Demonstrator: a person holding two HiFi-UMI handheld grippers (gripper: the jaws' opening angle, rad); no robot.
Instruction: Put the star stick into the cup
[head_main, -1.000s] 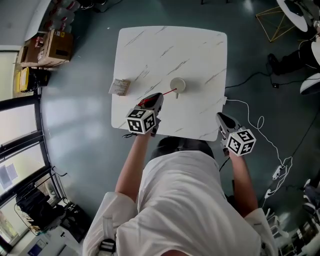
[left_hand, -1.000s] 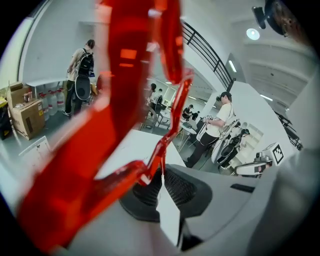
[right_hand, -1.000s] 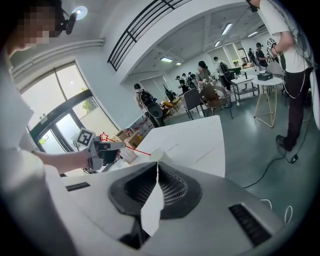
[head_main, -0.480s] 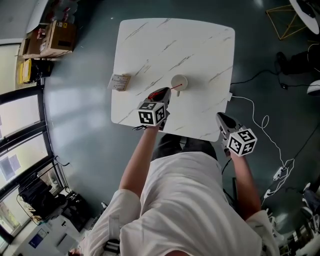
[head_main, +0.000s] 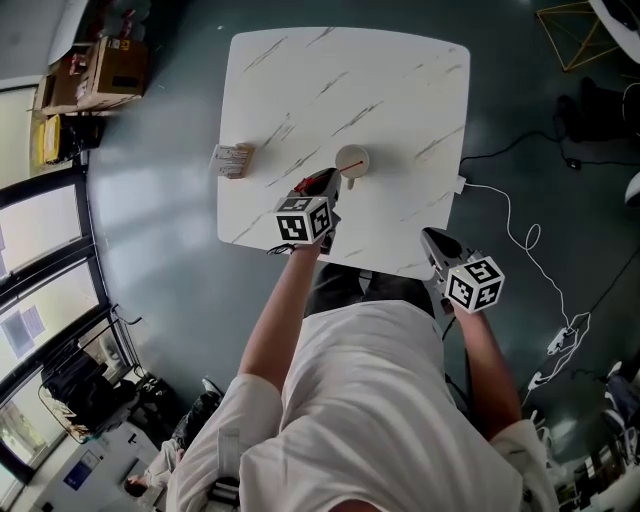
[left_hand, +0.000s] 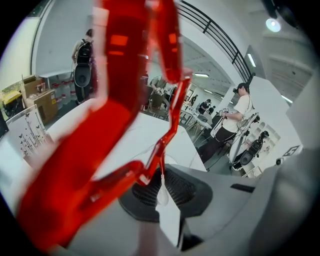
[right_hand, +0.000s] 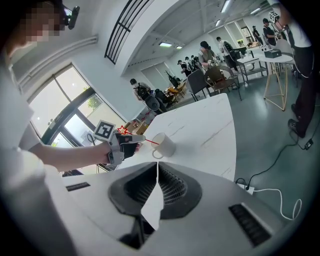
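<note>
The white cup (head_main: 352, 160) stands near the middle of the marble table (head_main: 400, 90). My left gripper (head_main: 325, 183) is just left of it, shut on the red star stick (head_main: 345, 171) near its star end. The thin shaft slants across to the cup's mouth. In the left gripper view the red star outline (left_hand: 125, 100) looms large and blurred, with the stick pinched between the jaws of my left gripper (left_hand: 161, 180). The right gripper view shows the star (right_hand: 122, 130), the left gripper (right_hand: 131, 140) and the cup (right_hand: 163, 145). My right gripper (head_main: 437, 248) (right_hand: 157, 182) hangs shut and empty off the table's front right corner.
A small patterned card (head_main: 232, 160) (left_hand: 25, 135) stands at the table's left edge. A white cable (head_main: 520, 240) trails over the floor to the right. Cardboard boxes (head_main: 105, 70) sit at the far left. People and desks fill the room behind.
My left gripper has moved forward and right with the star stick, bringing the shaft's tip to the cup's mouth. The right gripper has barely moved.
</note>
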